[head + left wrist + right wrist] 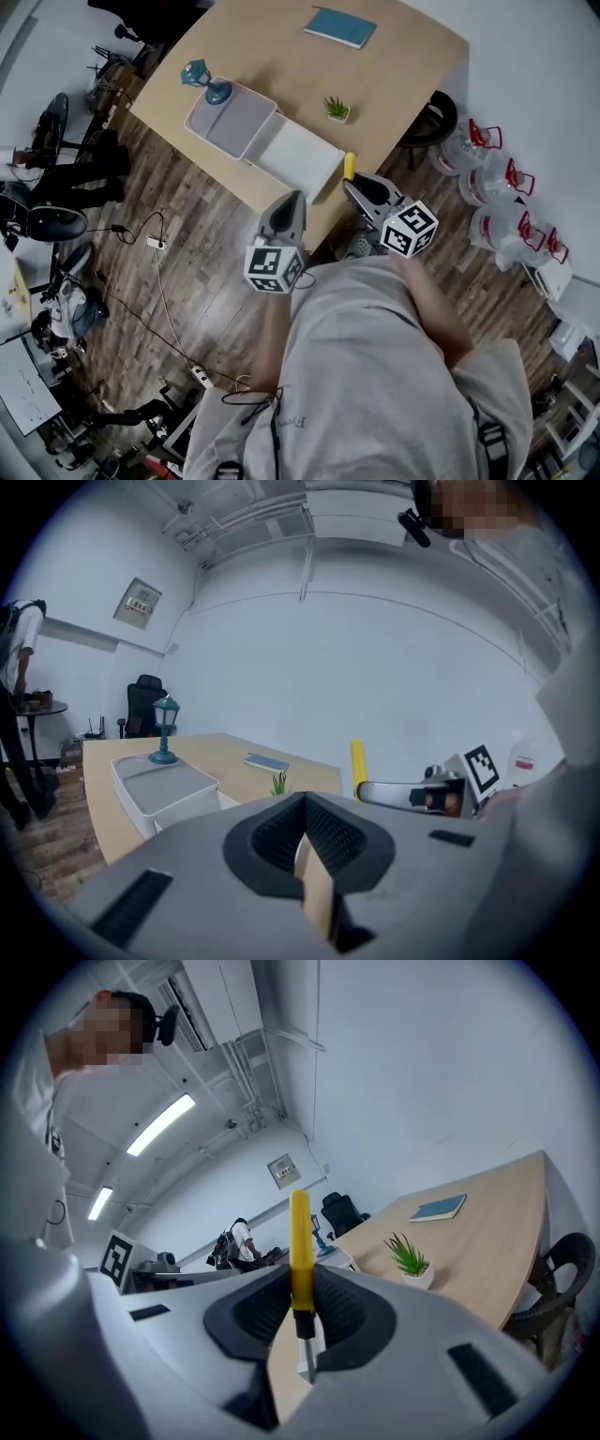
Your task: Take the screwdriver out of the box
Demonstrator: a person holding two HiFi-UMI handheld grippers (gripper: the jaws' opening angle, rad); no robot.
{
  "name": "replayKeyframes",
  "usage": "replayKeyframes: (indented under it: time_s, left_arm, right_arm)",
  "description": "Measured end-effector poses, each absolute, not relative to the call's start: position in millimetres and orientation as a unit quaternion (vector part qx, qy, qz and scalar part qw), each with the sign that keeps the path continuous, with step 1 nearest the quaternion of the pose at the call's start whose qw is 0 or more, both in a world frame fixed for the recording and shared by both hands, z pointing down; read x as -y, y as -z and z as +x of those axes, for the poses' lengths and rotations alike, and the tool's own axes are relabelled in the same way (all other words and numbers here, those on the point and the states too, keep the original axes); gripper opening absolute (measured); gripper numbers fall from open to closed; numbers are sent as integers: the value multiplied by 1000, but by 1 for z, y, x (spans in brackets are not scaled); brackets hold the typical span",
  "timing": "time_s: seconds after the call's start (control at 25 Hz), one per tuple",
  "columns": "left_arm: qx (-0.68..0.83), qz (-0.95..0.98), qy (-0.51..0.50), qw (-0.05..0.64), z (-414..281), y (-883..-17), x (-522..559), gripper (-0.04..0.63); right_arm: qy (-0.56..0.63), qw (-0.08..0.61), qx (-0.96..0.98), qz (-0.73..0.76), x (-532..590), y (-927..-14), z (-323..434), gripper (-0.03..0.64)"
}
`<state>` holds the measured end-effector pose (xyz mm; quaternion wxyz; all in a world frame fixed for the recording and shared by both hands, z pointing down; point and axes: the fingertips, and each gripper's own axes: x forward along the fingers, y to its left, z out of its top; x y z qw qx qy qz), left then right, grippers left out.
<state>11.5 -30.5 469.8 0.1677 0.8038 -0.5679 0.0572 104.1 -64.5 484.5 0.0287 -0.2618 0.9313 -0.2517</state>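
- Right gripper view: the right gripper [300, 1309] has its jaws partly closed on the yellow screwdriver [299, 1241]. The pads press the lower handle from both sides, the handle stands up toward the top of the frame, and the bare metal shaft hangs below.
- Left gripper view: the left gripper [305, 832] is fully closed, pad against pad, with nothing between the jaws.
- Head view: both grippers sit at mid-frame, just below the table [281, 56] edge. The screwdriver's yellow handle [349, 167] pokes up from the right gripper [367, 192], to the right of the box [195, 112] and clear of it.
- Progress, as I judge it: the main step is done, since the tool is out of the box and gripped. What may be left is to set it down somewhere or simply stop; the task names no spot for it.
- Box: it lies left of centre on the table, a white tray with a flat grey face, and a white panel [305, 155] extends from it toward lower right. I cannot tell whether that panel is its lid. Nothing shows lying on either surface.
- A teal lamp [204, 80] stands at the box's upper-left corner.
- Other container: a small white pot holds a green plant [337, 109], upper right of the box. A blue book [339, 26] lies near the top edge.
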Motion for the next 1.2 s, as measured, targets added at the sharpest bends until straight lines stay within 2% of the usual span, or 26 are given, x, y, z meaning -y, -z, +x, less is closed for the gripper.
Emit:
replayKeyframes:
  time_s: [1.2]
  left_arm:
    - [576, 795, -58, 181, 7, -476, 28, 6]
  right_arm:
    - [233, 9, -947, -223, 55, -482, 88, 77]
